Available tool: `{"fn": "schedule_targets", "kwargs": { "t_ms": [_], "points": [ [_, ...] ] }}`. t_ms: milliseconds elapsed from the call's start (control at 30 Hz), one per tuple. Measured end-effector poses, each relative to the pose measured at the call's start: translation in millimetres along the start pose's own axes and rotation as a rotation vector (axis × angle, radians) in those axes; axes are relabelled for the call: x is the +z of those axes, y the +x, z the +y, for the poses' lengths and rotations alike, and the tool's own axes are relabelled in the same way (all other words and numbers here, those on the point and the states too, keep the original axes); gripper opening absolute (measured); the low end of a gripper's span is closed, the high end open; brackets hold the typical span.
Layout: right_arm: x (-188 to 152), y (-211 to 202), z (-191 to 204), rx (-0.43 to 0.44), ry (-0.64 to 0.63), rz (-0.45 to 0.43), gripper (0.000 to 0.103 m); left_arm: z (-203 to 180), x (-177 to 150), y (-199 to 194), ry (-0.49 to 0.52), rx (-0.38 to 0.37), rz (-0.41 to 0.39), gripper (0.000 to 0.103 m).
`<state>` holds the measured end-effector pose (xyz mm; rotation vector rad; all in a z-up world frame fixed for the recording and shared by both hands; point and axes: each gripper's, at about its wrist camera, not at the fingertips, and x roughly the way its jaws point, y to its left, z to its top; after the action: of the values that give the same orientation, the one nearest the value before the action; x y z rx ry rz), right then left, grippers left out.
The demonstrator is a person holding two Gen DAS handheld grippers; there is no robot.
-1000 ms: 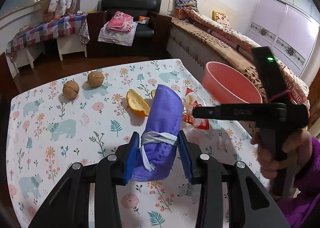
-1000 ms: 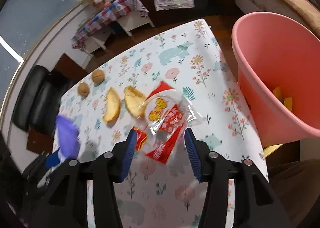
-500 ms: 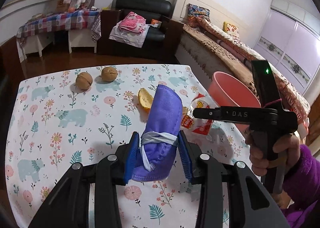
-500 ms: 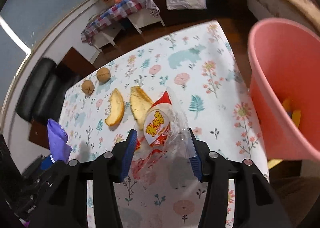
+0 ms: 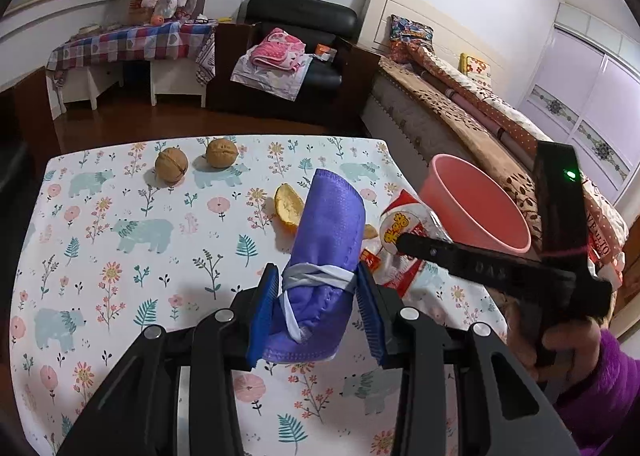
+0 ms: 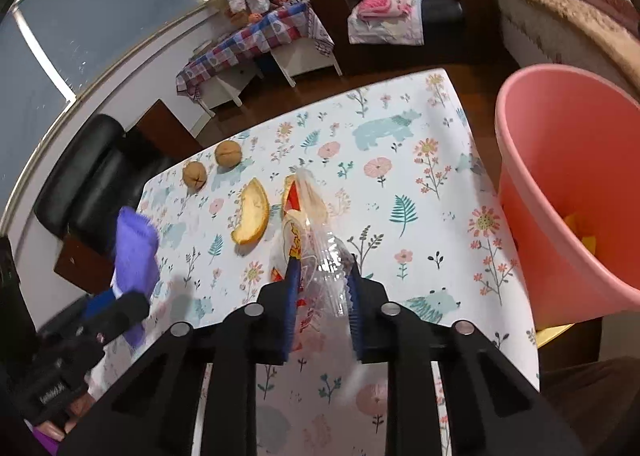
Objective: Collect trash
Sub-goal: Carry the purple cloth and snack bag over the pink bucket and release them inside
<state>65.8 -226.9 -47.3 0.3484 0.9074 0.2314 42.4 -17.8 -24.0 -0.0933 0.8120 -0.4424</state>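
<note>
The left wrist view shows the left gripper (image 5: 316,298) clamped on a rolled purple face mask (image 5: 324,252), white ear loop wound round its middle, held upright above the floral tablecloth (image 5: 120,256). Only this view shows the person's hand (image 5: 556,340) in a purple sleeve (image 5: 600,388) gripping the handle of the right gripper at the right edge, and the bed (image 5: 460,104) along the far right wall.

The right wrist view shows what the mask hides from the left camera: the right gripper (image 6: 322,296) has its jaws closing on a clear plastic snack wrapper (image 6: 316,252) with red and yellow print, the crumpled film squeezed between the blue pads (image 6: 291,296) and lifted off the cloth. Just left of it lies an orange peel (image 6: 252,216); a second peel is mostly behind the wrapper. Two walnuts (image 6: 212,164) sit farther off, near the table's far left edge.

The pink plastic basin (image 6: 560,184) stands beside the table's right edge. Only the right wrist view looks into it: yellow and orange scraps (image 6: 580,232) lie near its bottom. From the left camera only its rim and inner wall show.
</note>
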Motion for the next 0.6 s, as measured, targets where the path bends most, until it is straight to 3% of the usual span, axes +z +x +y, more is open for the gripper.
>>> {"fn": "schedule_targets", "kwargs": {
  "t_ms": [433,600],
  "points": [
    [-5.0,-58.4,25.9,-0.048,-0.176,-0.173,0.020,-31.7,18.7,-9.2,-0.025,0.040,-0.067,0.039],
    [-3.2,-77.8,20.2,-0.074,-0.185,-0.225,0.020,-52.7,31.4,-7.4,-0.008,0.068,-0.094,0.039]
  ]
}}
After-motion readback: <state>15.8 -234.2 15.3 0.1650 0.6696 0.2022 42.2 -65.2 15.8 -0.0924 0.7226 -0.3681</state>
